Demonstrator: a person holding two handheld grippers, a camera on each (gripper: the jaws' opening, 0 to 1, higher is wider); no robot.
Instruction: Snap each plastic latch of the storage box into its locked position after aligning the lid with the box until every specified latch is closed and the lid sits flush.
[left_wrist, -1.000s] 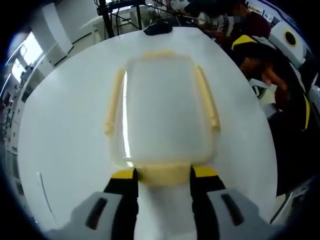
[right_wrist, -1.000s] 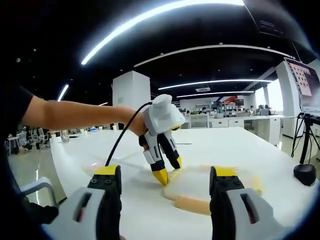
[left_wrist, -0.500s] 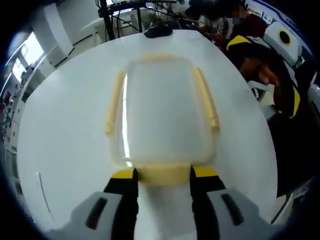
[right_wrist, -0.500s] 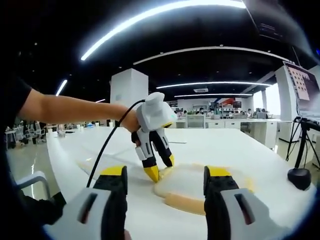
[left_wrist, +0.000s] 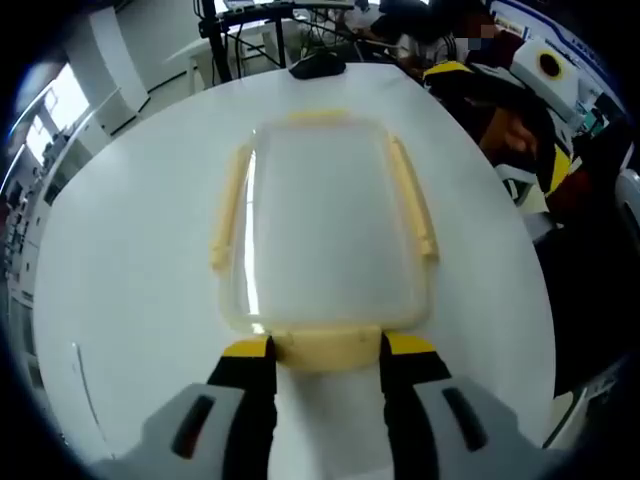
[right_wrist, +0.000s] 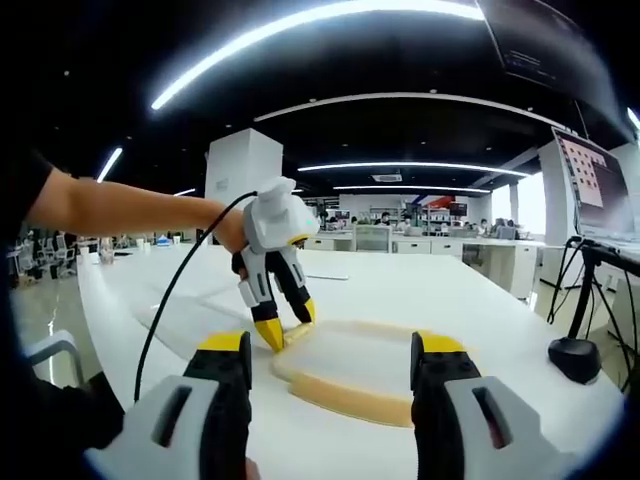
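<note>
A storage box with a clear lid (left_wrist: 325, 215) lies on the white table, with yellow latches along its left side (left_wrist: 230, 205), right side (left_wrist: 412, 195) and far end. My left gripper (left_wrist: 328, 347) stands open at the box's near end, and the near yellow latch (left_wrist: 325, 350) spans the gap between its fingertips. In the right gripper view the same left gripper (right_wrist: 287, 325) points down onto that end of the box (right_wrist: 350, 360), held by a person's hand. My right gripper (right_wrist: 332, 348) hovers open above the table beside the box's long side latch (right_wrist: 345, 400), holding nothing.
A black stand base (right_wrist: 575, 355) with a tripod sits near the box's far end, also seen as a dark base (left_wrist: 317, 62). The table's rounded edge (left_wrist: 535, 300) runs close on the right. A cable (right_wrist: 175, 290) trails from the left gripper.
The left gripper and the box have stayed put. The right gripper has drifted, so its view shows the box more centred between its jaws; it sits higher in the left gripper view.
</note>
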